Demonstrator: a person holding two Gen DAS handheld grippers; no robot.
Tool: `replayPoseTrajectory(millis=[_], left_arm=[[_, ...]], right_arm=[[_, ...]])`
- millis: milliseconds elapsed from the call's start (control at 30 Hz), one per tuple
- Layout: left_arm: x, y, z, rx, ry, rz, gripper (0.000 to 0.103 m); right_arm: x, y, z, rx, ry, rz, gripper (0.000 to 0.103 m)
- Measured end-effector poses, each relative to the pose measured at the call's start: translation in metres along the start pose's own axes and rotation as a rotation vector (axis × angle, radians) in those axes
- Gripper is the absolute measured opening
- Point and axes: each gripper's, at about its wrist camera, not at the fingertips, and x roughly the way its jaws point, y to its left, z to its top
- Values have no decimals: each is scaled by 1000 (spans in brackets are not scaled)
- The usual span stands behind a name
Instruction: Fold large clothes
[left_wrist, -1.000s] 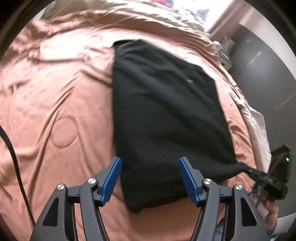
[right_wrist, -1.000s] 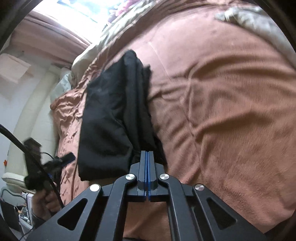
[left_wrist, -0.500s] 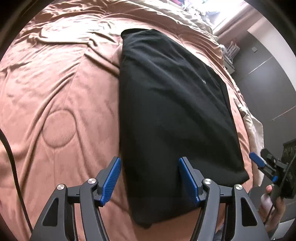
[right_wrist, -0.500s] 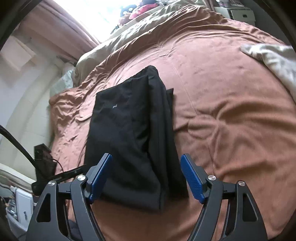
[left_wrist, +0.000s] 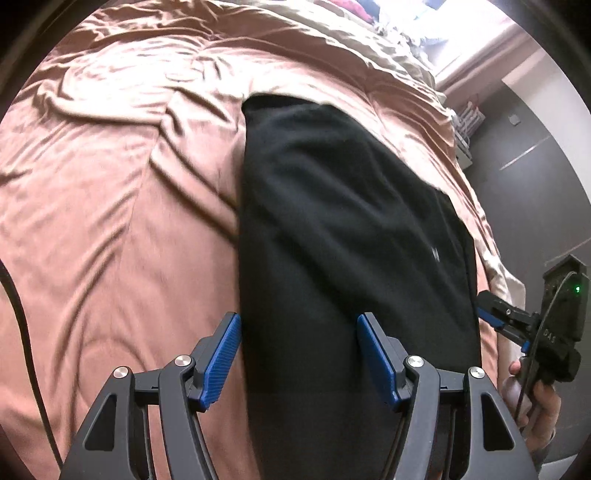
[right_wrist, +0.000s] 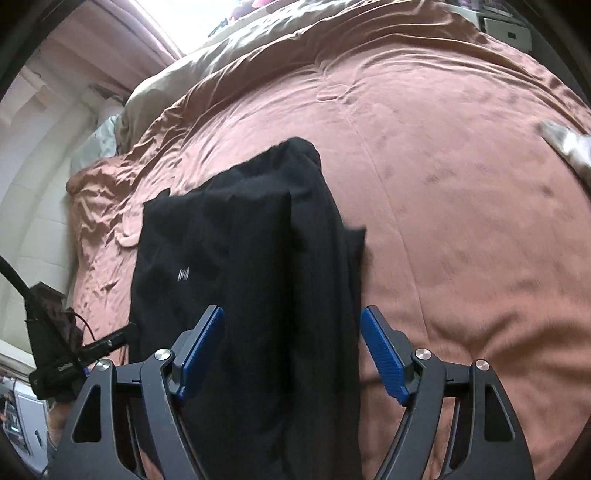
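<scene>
a black garment (left_wrist: 343, 236), already folded into a long strip, lies down the middle of both frames on a rumpled pink bedspread (left_wrist: 110, 206). the left gripper (left_wrist: 298, 360) and the right gripper (right_wrist: 292, 356) hang above its near end at the bottom of each view, jaws wide apart and holding nothing. the lengthwise fold looks done; next, it seems, each must pinch a near corner and carry it toward the far end.

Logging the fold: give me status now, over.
Left tool open, right tool open, both empty. Black garment folded lengthwise on bedspread. Nothing in the way.
</scene>
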Motion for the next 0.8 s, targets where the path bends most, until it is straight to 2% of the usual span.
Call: replayPoseTrajectory(millis=[200, 333, 633, 733, 800], left_arm=[[15, 6, 34, -18, -3, 2, 67], [23, 5, 51, -26, -5, 10, 67], [38, -11, 91, -7, 5, 67, 67], [43, -17, 102, 11, -4, 100, 67], [53, -21, 107, 27, 9, 131, 67]], right_arm=[[31, 7, 26, 5, 35, -20, 75], [37, 3, 37, 24, 22, -35, 75], [47, -21, 30, 67, 21, -75, 75], [45, -33, 26, 112, 14, -33, 74], [43, -31, 24, 106, 12, -38, 73]])
